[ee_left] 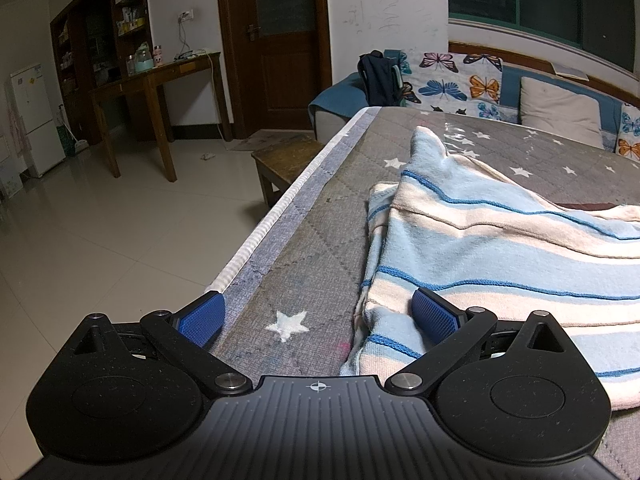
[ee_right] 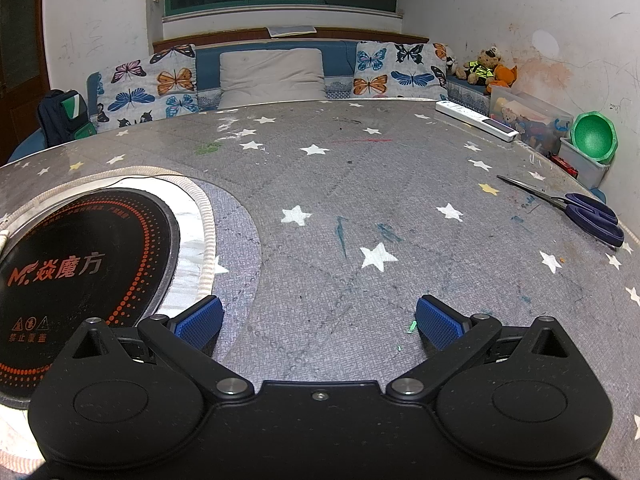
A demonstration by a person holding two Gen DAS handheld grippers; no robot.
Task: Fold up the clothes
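1. Left gripper (ee_left: 318,316): fingers spread wide, empty. The right pad sits at the near edge of the striped sweater (ee_left: 500,248).
2. Sweater fills the right half of the left wrist frame on the tabletop (ee_left: 304,240), long axis running toward upper right.
3. Right gripper (ee_right: 320,318): fingers wide, empty, over bare tabletop; no sweater in its view.
4. Left is nearer, so probably it grasps first.

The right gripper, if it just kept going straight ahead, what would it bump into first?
Probably nothing soon. The right gripper is open and points across bare star-print table cover. The scissors lie off to the right, the round cooktop to the left. Far ahead sits the grey cushion.
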